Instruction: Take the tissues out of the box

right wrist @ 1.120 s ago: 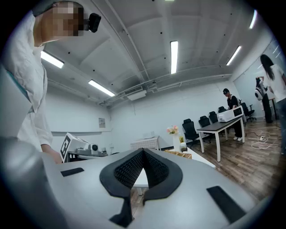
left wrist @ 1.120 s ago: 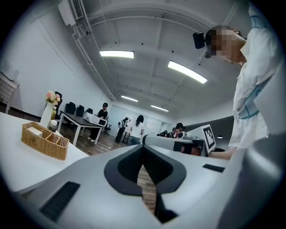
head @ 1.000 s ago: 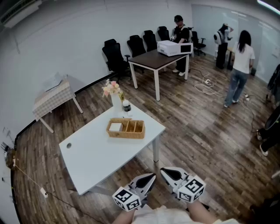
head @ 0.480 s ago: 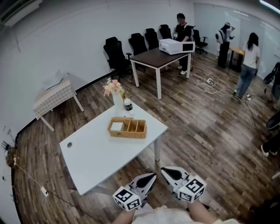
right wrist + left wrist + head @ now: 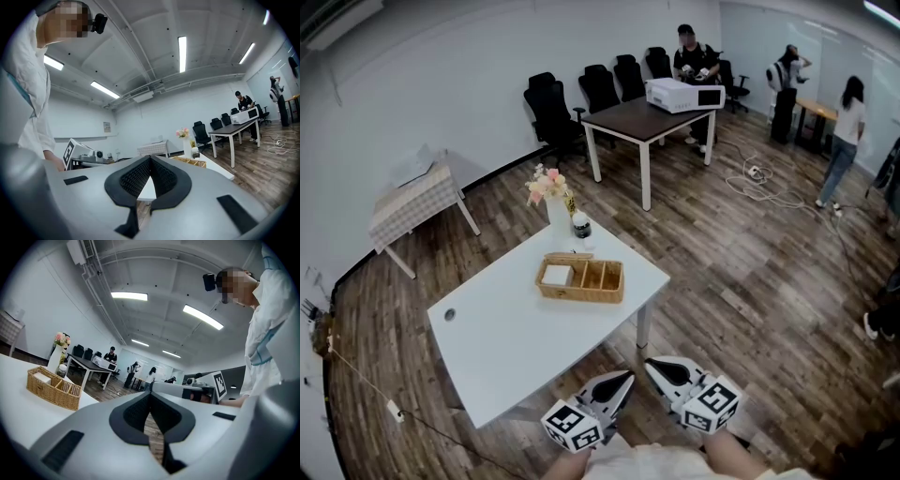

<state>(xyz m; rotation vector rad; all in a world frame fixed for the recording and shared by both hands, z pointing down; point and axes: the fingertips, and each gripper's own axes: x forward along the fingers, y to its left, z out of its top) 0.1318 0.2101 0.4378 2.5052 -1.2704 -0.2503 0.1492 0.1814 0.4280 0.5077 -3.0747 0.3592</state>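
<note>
Two grippers, left [image 5: 626,379] and right [image 5: 652,366], jaws together on nothing, held level short of counter [image 5: 502,342], probably pre-approach; basket [image 5: 605,278] with white tissues [image 5: 554,275] mid-counter, well apart.

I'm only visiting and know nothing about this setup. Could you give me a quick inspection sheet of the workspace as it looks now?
Surface: white table, mostly bare.
Job's things: wicker box on the table; white tissues in one end compartment.
Clutter: flower vase and small dark jar behind the box.
Grippers: left gripper and right gripper both shut, empty, short of the table.
Cables: loose cable on the floor.
Surroundings: dark table, black chairs, people at the far end.
</note>
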